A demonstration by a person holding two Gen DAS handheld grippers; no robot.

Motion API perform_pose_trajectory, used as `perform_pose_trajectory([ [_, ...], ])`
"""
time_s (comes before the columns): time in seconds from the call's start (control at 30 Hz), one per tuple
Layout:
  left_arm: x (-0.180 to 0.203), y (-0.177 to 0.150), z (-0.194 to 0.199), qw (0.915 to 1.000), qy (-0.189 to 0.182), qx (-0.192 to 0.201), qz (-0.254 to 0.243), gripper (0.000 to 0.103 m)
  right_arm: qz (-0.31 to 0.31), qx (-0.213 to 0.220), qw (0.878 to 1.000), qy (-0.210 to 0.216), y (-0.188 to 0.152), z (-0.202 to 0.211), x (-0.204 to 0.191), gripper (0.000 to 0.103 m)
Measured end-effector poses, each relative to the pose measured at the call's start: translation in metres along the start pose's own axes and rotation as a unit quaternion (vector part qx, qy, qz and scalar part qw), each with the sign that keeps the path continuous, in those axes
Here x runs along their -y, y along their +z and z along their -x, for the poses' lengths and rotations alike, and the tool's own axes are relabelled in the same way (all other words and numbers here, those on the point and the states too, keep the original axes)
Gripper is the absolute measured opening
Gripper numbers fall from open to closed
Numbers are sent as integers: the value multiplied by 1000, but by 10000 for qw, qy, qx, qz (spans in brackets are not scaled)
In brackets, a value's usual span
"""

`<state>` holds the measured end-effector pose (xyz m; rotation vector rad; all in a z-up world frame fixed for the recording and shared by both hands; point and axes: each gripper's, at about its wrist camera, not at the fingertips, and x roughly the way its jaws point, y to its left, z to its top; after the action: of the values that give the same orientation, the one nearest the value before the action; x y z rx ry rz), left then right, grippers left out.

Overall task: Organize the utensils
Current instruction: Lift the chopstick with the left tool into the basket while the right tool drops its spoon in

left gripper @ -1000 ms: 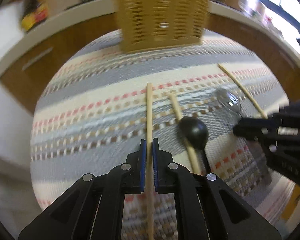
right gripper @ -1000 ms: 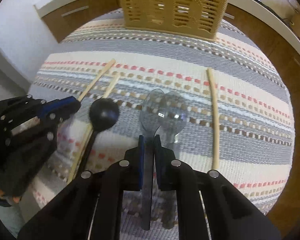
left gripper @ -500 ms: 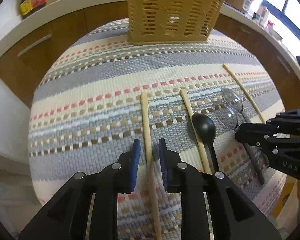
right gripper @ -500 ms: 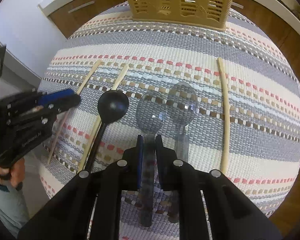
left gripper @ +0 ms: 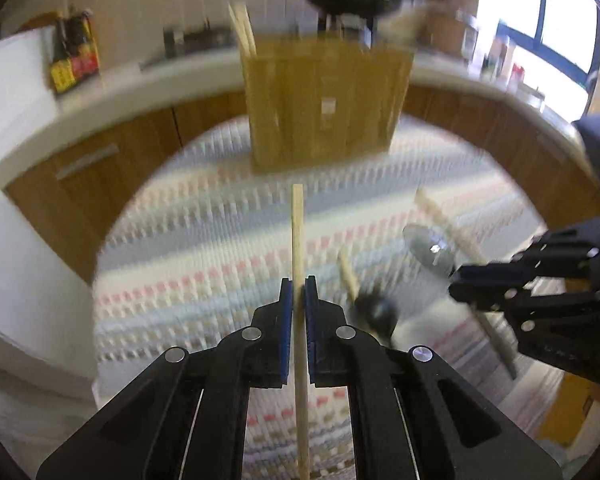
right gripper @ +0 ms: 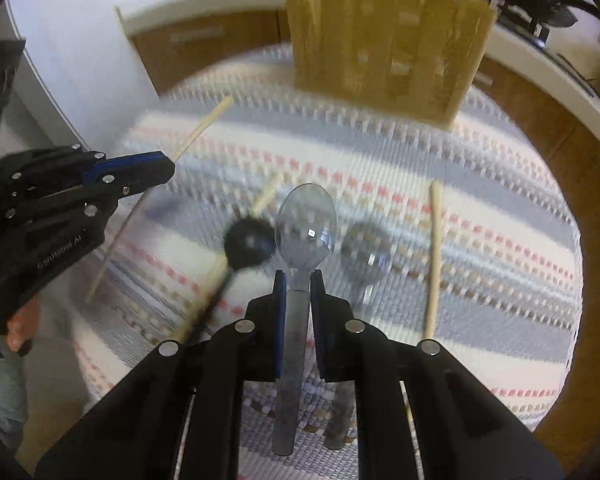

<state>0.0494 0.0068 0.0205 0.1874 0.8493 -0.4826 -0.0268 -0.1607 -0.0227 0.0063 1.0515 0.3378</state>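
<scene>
**Both grippers loaded, raised over mat**

Currently left gripper (left gripper: 299,294) is clamped on a pale wooden chopstick (left gripper: 297,236), which runs straight ahead between the jaws toward the tan slotted plastic utensil basket (left gripper: 326,104). Right gripper (right gripper: 299,286) grips a clear plastic spoon (right gripper: 305,226) by its handle, bowl just ahead of the jaws. Black round-bowled spoon (right gripper: 249,243) lies left of them on the striped woven mat (right gripper: 480,248); second clear spoon (right gripper: 366,254) lies right.

Basket (right gripper: 384,40) behind spoons (right gripper: 364,256) (on mat (right gripper: 480,240))

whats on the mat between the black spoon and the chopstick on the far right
In the right wrist view, a second clear spoon lies on the mat between the black spoon and the far-right chopstick.
</scene>
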Motion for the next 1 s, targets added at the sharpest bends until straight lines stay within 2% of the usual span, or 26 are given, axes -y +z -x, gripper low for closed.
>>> perform_pose_trajectory([
  [0.13, 5, 28, 33, 9975, -107, 699, 29, 4, 23, 656, 9978, 128, 21, 34, 8, 10],
  [0.23, 11, 57, 49, 9935, -46, 1136, -97, 4, 51, 1011, 9948, 120, 37, 53, 15, 10],
  [0.37, 14, 98, 67, 9860, -37, 1661, -138, 4, 13, 1549, 9878, 132, 64, 78, 31, 10],
  [0.5, 14, 136, 77, 9759, -154, 2176, 55, 4, -184, 2073, 9780, 161, 94, 102, 55, 10],
  [0.77, 2, 187, 54, 9567, -373, 2854, 434, 4, -372, 3075, 9507, -165, 153, 109, 97, 10],
  [1.0, -14, 208, 8, 9447, -354, 3149, 846, 4, -427, 3515, 9343, -416, 188, 70, 123, 10],
])
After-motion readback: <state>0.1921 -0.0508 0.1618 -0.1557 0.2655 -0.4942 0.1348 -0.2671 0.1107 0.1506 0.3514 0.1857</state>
